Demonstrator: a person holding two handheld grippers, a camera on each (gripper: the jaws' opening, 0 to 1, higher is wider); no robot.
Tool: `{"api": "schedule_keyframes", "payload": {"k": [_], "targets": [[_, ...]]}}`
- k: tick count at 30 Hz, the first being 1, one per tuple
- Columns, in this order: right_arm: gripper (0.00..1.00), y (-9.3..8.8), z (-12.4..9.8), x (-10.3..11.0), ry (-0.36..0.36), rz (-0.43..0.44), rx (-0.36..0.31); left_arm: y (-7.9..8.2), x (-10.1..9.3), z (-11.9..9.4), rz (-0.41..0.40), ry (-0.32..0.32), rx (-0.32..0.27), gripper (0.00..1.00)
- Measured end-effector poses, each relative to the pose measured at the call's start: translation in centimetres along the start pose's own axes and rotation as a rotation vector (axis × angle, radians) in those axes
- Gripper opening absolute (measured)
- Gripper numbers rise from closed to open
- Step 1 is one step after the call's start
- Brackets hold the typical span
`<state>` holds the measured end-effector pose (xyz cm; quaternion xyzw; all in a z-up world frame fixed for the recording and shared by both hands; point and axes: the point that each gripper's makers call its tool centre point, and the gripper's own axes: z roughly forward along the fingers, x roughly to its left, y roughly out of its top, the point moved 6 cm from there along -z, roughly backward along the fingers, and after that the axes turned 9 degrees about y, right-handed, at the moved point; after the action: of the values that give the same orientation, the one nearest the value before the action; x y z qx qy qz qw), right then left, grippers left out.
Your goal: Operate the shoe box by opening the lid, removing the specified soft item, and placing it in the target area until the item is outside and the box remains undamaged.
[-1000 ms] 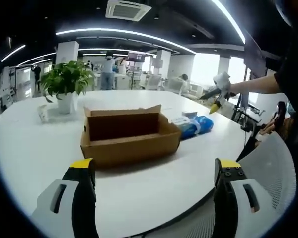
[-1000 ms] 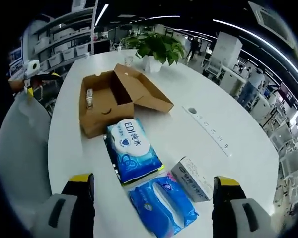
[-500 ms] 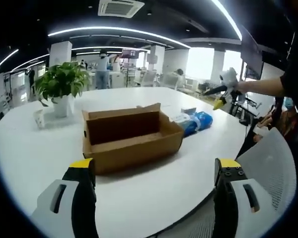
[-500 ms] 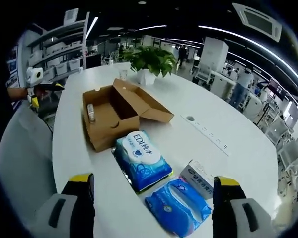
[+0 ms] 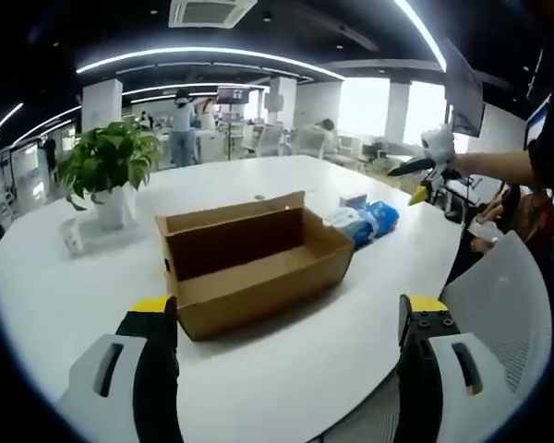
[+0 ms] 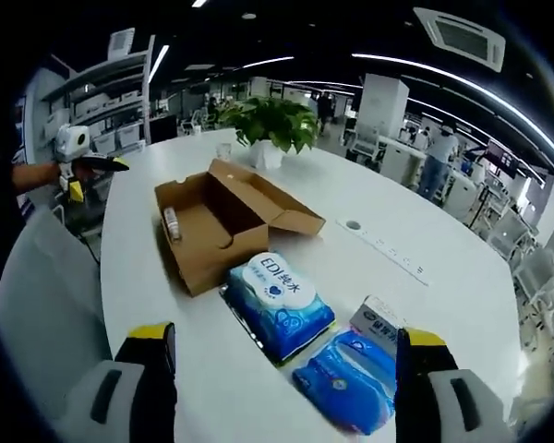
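light: bright ceiling strips (image 5: 203, 63) | window glare | edges warped, perhaps soft

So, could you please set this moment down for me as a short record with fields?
box: cardboard shoe box on the white table, lid open
inside box: small object against one end wall, too small to identify
soft items: two blue tissue packs on the table beside the box
also there: small white carton, potted plant
left tongs: open, empty
right tongs: open, empty

The blue tissue pack (image 6: 279, 300) reads "EDI".
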<state>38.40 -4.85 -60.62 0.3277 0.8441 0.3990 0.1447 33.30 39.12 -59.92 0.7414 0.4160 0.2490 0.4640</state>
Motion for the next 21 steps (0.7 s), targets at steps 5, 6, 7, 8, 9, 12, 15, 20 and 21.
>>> {"api": "schedule_keyframes", "payload": {"k": [5, 6, 7, 8, 9, 12, 15, 20, 21], "targets": [[1.00, -0.1, -0.1, 1.1, -0.008, 0.009, -0.020, 1.0, 0.3, 0.7, 0.019, -0.015, 0.015, 0.99], [1.00, -0.1, -0.1, 1.1, -0.012, 0.011, -0.023, 1.3, 0.4, 0.8, 0.020, -0.020, 0.016, 0.99], [1.00, -0.1, -0.1, 1.2, -0.013, 0.018, -0.027, 1.5, 0.5, 0.9, 0.018, -0.023, 0.014, 0.99], [1.00, -0.2, -0.1, 1.3, -0.015, 0.028, -0.031, 1.6, 0.6, 1.0, 0.018, -0.025, 0.013, 0.99], [1.00, -0.2, -0.2, 1.4, -0.018, 0.032, -0.034, 1.8, 0.7, 1.2, 0.020, -0.029, 0.015, 0.98], [1.00, -0.3, -0.2, 1.7, -0.025, 0.033, -0.036, 2.2, 0.9, 1.5, 0.040, -0.038, 0.020, 0.98], [1.00, -0.2, -0.5, 1.9, -0.039, 0.055, -0.046, 2.6, 1.3, 1.8, 0.049, -0.044, 0.028, 0.96], [1.00, -0.2, -0.7, 2.3, -0.042, 0.063, -0.058, 3.2, 1.8, 2.5, 0.061, -0.058, 0.031, 0.96], [1.00, 0.0, -0.9, 2.4, -0.046, 0.069, -0.070, 3.4, 1.9, 2.6, 0.064, -0.059, 0.032, 0.96]]}}
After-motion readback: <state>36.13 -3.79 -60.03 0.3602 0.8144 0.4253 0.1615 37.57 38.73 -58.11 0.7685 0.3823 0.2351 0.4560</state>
